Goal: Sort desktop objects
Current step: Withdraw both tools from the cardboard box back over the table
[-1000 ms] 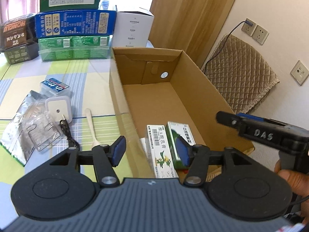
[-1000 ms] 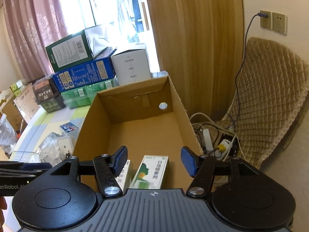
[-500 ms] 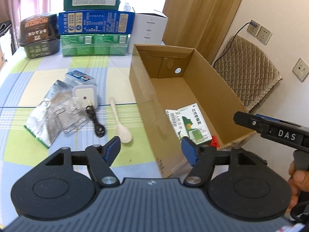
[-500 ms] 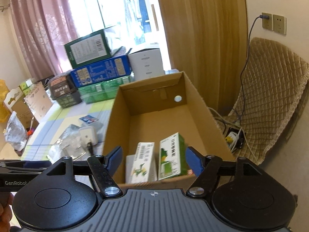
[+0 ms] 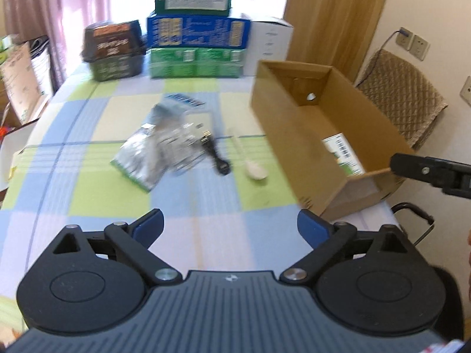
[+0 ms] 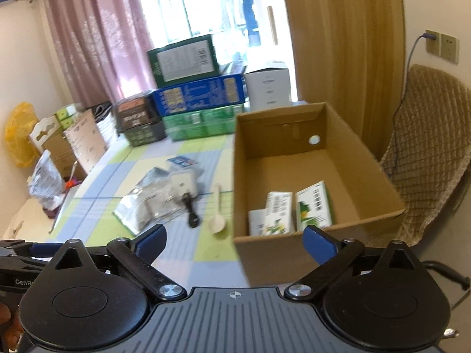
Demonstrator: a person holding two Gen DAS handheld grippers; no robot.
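With both your left gripper (image 5: 229, 226) and right gripper (image 6: 235, 239) drawn back, fingers just spread wide and empty, the green-and-white medicine cartons (image 6: 290, 211) sit inside the open brown cardboard box (image 6: 357, 173), leaving the white plastic spoon (image 6: 217, 223) on the checked bench (image 5: 88, 158)

The left gripper (image 5: 229, 223), jaws just widened and empty, is hovering over the checked tablecloth (image 5: 88, 200) beside the open brown cardboard box (image 5: 297, 135).

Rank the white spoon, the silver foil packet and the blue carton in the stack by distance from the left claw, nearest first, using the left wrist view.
1. White spoon, right of centre, beside the cardboard box.
2. Silver foil packet, left of centre; close to call.
3. Blue carton, far end.
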